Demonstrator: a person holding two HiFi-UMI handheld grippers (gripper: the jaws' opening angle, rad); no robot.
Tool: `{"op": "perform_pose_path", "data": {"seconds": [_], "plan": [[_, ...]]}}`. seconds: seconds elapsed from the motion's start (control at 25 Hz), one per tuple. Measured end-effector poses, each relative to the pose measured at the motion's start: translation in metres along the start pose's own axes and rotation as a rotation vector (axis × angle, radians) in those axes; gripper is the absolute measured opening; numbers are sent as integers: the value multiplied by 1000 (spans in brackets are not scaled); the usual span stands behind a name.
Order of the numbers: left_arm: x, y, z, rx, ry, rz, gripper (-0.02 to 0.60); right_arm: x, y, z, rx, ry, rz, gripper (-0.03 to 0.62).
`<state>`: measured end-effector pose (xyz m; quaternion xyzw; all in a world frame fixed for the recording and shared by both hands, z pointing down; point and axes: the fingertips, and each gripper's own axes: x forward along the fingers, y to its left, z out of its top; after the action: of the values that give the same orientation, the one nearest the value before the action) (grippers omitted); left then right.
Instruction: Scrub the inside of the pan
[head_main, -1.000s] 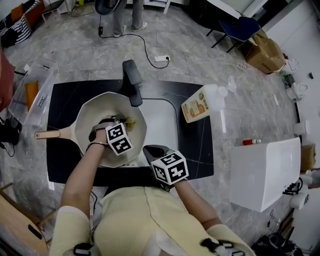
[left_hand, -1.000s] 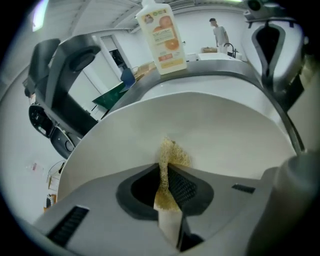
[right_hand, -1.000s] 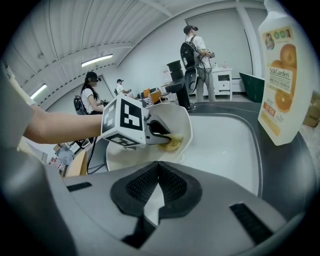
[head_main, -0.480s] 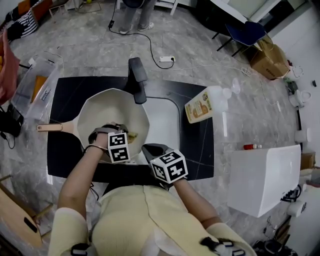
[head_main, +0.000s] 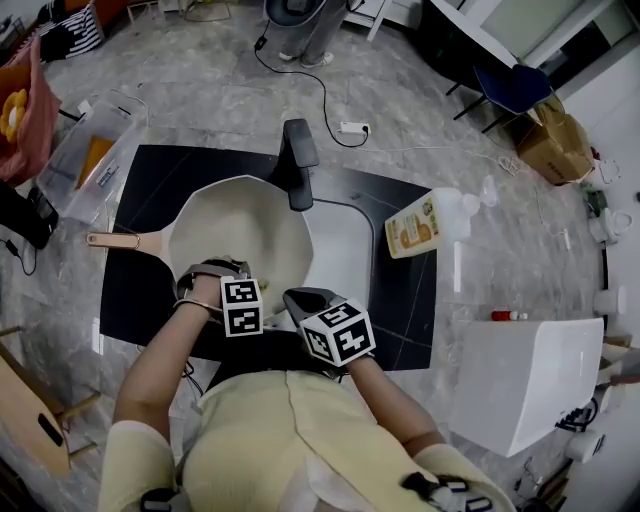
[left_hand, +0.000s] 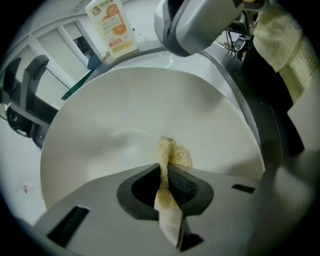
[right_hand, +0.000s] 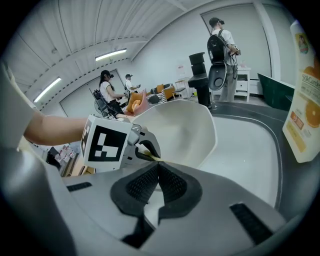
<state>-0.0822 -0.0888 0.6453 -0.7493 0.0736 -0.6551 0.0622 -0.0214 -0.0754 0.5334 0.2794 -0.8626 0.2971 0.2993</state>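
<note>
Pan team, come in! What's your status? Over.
Left gripper shut on sponge, inside pan. Right gripper shut, empty, near pan's rim. Faucet overhangs far rim, nothing blocking sponge.

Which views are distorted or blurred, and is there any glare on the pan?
Both gripper views bend strongly, fisheye, with dark corners. Left gripper view: the sponge near the jaws is soft; the pan shows mild sheen. Head view: sharp, evenly lit, edges slightly curved.

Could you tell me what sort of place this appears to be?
Probably a lab or studio with a mock kitchen station, not a home: the black sink counter stands alone on an open floor, and a power strip lies behind it.
</note>
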Motion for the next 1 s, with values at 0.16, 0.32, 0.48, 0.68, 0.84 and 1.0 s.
{"op": "perform_pose_path", "data": {"seconds": [0.16, 0.32, 0.48, 0.68, 0.84, 1.0], "plan": [[-1, -1, -19, -55, 109, -14, 43, 5, 3, 1, -13, 10, 19, 14], [-2, 3, -33, -121, 170, -23, 43, 5, 3, 3, -9, 9, 27, 14], [-3, 10, -48, -176, 255, -25, 43, 2, 1, 5, 0, 1, 24, 14], [-4, 25, -68, -226, 337, 5, 43, -3, -6, 3, 18, -8, 4, 14], [-8, 38, -81, -265, 367, 44, 43, -7, -10, 3, 32, -16, -12, 14], [-11, 56, -92, -283, 396, 120, 43, -5, -9, 1, 37, -15, -17, 14]]}}
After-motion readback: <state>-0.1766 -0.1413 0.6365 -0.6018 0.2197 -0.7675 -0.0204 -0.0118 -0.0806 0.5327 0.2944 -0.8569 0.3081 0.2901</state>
